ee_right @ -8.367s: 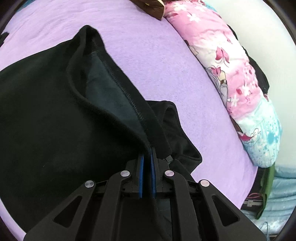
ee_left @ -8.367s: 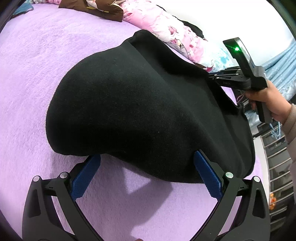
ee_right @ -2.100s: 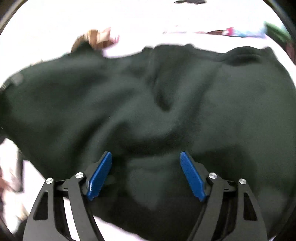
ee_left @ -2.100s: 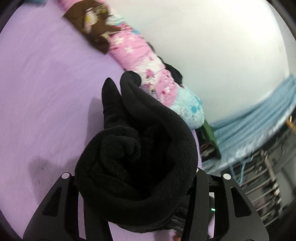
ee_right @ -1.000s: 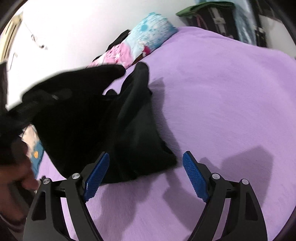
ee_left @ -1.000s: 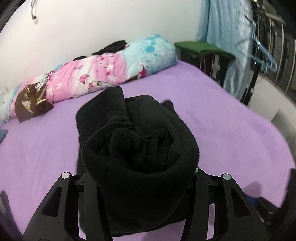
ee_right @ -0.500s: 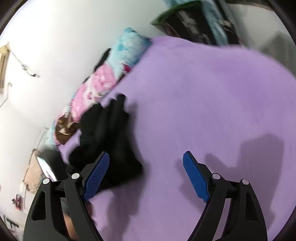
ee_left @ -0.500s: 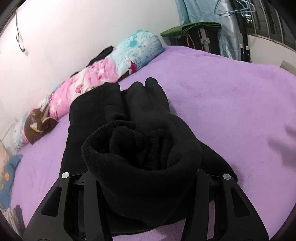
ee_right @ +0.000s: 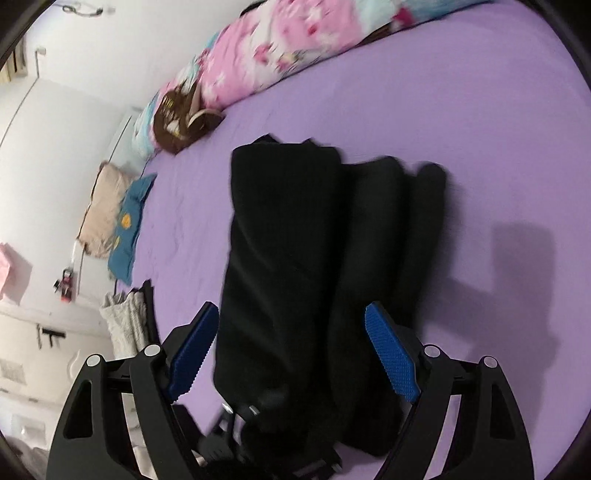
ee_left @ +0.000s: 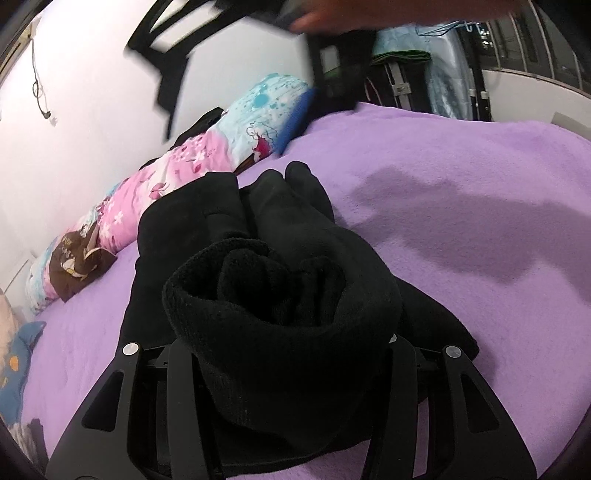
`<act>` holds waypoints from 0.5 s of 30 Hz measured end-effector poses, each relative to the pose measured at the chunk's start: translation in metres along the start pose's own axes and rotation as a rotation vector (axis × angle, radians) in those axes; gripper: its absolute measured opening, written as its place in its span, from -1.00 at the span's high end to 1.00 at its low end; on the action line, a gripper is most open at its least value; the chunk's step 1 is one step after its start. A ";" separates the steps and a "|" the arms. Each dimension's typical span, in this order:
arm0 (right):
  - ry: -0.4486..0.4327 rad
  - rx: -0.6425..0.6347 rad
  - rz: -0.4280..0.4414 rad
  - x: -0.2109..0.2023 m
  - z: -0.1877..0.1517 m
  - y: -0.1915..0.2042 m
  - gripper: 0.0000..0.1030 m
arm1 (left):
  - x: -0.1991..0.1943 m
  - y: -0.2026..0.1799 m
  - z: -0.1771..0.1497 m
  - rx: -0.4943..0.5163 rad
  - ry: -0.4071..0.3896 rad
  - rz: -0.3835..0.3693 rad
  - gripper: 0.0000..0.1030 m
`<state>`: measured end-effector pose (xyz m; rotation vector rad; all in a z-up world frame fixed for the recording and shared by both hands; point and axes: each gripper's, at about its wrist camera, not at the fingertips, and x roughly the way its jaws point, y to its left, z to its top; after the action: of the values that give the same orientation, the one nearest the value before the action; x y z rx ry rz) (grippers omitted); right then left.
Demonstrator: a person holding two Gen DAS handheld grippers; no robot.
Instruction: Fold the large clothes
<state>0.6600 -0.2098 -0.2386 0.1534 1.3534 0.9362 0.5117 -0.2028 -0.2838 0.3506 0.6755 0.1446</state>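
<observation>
While pinched between the jaws of the left gripper (ee_left: 291, 354), a thick fold of the black garment (ee_left: 280, 295) bulges toward the lens, bunched and rolled at the near end. Rest of the garment stretched away across the purple bed cover (ee_left: 461, 221), lying in long parallel folds. Seen from the right wrist: same black garment (ee_right: 295, 258) resting lengthwise on the purple bed cover (ee_right: 369, 110), folded into a narrow bundle of several side-by-side ridges. Right gripper (ee_right: 295, 354) above the near end of that bundle, blue pads (ee_right: 391, 358) spread wide, nothing pressed between them. In the left wrist view, right gripper (ee_left: 236, 70) blurred high in the frame, one blue pad showing over the far edge of the bed, a hand (ee_left: 351, 14) on its handle. Along the wall, a pink floral and pale blue quilt (ee_left: 207, 155) rolled up, brown patch at one end. Beside it, a beige pillow (ee_right: 103, 210) and a blue cushion (ee_right: 129, 229). Dark shadow (ee_left: 454, 221) cast on the cover to the right of the garment.
</observation>
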 end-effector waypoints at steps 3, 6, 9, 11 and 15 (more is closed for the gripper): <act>0.064 -0.003 0.025 0.033 0.017 0.001 -0.41 | -0.002 0.003 0.000 -0.022 0.005 -0.019 0.12; 0.111 -0.013 -0.006 0.062 0.009 -0.008 0.06 | -0.003 0.007 -0.001 -0.031 0.002 -0.031 0.12; 0.116 0.011 -0.012 0.078 0.005 -0.023 0.39 | -0.005 0.009 -0.003 -0.029 0.005 -0.044 0.12; 0.089 0.027 -0.022 0.072 0.005 -0.030 0.39 | -0.005 0.010 -0.002 -0.028 0.002 -0.050 0.12; 0.062 0.044 -0.016 0.065 -0.004 -0.035 -0.20 | -0.006 0.012 0.000 -0.039 0.002 -0.056 0.12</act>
<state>0.6685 -0.1926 -0.3098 0.1480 1.4313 0.9048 0.5068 -0.1924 -0.2762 0.2944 0.6832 0.1048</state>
